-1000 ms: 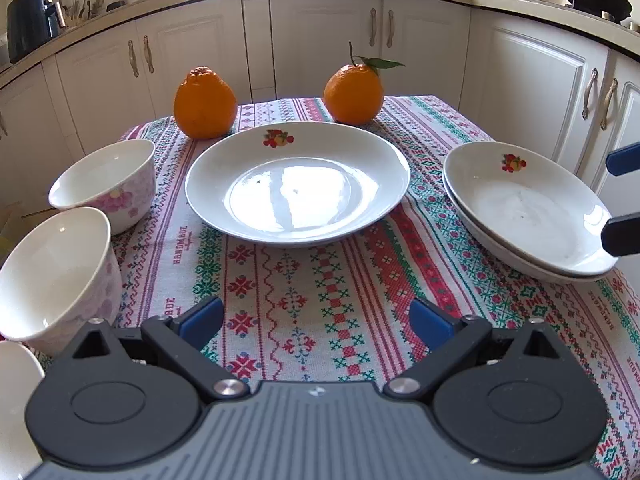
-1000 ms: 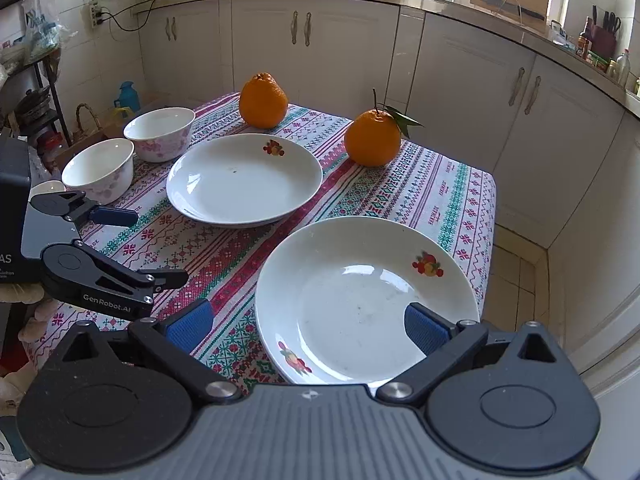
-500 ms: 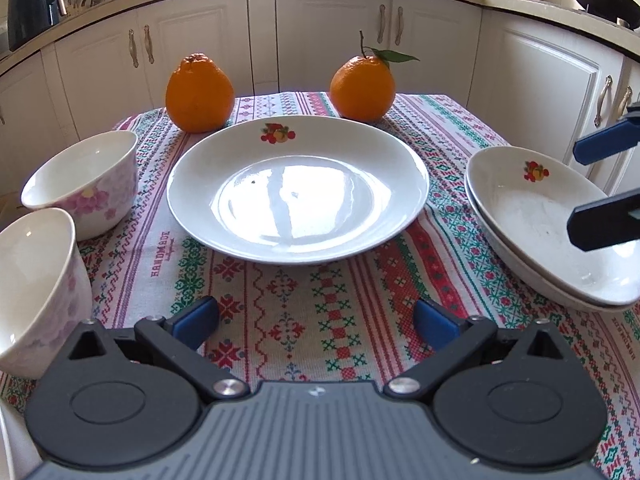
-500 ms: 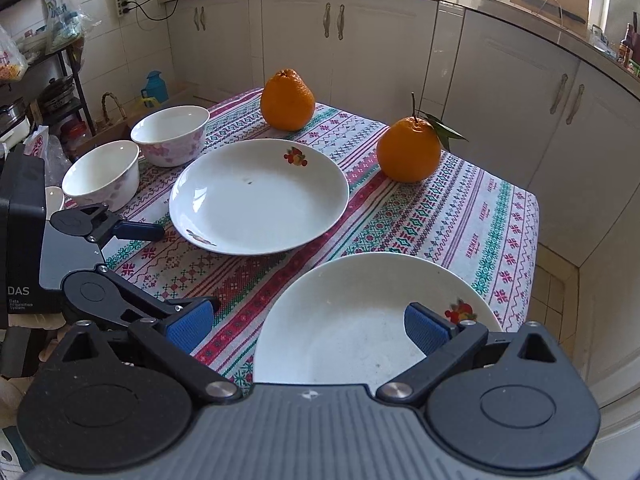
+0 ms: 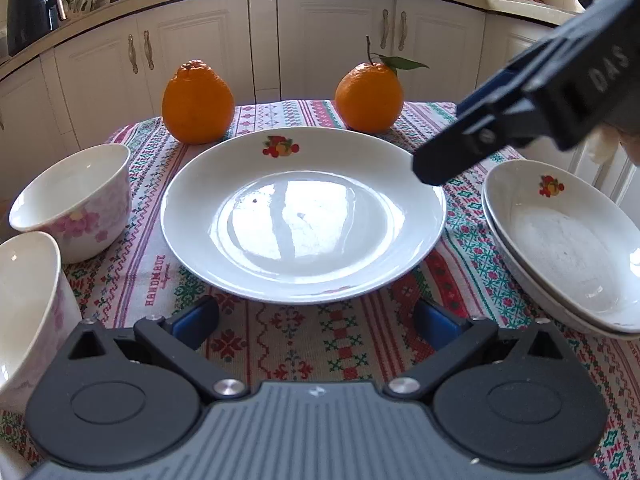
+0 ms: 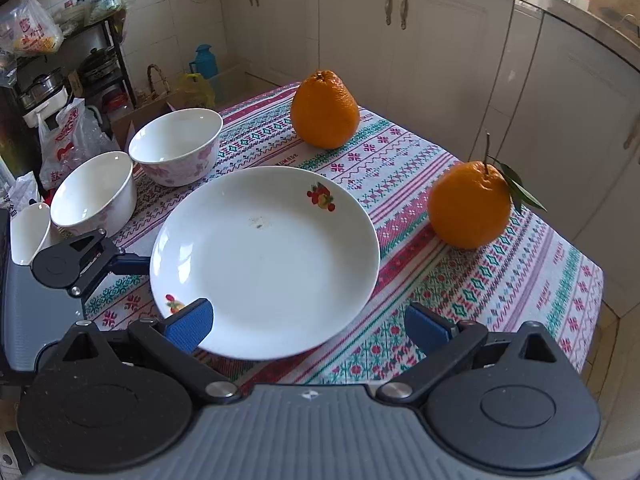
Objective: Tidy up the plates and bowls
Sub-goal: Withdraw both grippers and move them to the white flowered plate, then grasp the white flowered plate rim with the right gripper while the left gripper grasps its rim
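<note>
White kitchen cabinets (image 5: 328,36) stand behind a small table covered with a cloth of red, green and white patterns (image 5: 304,344). On this cloth, in the middle, lies a large white plate (image 5: 304,216) with a small fruit picture on its far rim. Behind it stand two oranges, well apart: one with a knob on top (image 5: 198,102) and one with a stem and a green leaf (image 5: 370,96).

In the left wrist view, two white bowls with pink flowers are at the left of the plate: the far bowl (image 5: 76,200) and the near bowl (image 5: 28,312), close to each other. At the right edge are two more white plates, stacked one in the other (image 5: 560,240).

The left gripper (image 5: 316,322) is low over the cloth, just before the near rim of the large plate. Its blue pads are spread wide and hold nothing.

The right gripper (image 6: 308,324) is above the near side of the large plate. Its fingers are also spread apart and empty; the left pad (image 6: 188,322) appears over the plate's rim, but I cannot tell if it touches. In the left wrist view this gripper comes in from the upper right, with its tip over the right rim of the plate.
</note>
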Demonstrator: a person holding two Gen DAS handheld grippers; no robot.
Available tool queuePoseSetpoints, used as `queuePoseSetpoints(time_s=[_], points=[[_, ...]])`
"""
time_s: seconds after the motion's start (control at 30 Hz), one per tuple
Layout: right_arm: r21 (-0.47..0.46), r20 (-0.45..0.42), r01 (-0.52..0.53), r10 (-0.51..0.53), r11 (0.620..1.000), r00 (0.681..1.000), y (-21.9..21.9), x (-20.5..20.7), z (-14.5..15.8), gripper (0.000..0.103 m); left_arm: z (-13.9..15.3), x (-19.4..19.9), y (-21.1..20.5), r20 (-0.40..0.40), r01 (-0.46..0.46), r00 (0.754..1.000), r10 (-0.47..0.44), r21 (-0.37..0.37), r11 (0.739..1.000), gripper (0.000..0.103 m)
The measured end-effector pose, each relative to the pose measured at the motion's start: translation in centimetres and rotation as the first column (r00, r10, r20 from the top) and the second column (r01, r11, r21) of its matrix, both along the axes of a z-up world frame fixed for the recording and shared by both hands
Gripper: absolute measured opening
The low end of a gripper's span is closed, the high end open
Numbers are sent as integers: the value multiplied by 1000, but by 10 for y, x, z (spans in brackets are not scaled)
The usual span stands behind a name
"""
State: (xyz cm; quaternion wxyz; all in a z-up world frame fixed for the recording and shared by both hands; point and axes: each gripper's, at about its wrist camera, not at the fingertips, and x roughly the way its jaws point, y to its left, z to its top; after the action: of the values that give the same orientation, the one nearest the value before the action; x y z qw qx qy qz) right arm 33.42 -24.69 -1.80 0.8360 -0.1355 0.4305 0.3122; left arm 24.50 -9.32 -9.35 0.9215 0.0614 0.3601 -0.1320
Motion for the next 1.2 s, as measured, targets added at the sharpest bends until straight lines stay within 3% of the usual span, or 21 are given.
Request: queuePoseSetpoints(time_s=[0.47,0.83,1.2], points=[[21,-122,-101,103,995,987,33,96,-31,99,-2,4,0,22,-1,1000,1,-5,1000,103],[84,-206,-133,148,988,967,43,121,-49,69,-2,2,1,34,7,999,-7,-1,1000,103],[135,-223,-171,198,976,954,47,132,-50,69,1,4,2,40,-5,999,5,0,1000,101]])
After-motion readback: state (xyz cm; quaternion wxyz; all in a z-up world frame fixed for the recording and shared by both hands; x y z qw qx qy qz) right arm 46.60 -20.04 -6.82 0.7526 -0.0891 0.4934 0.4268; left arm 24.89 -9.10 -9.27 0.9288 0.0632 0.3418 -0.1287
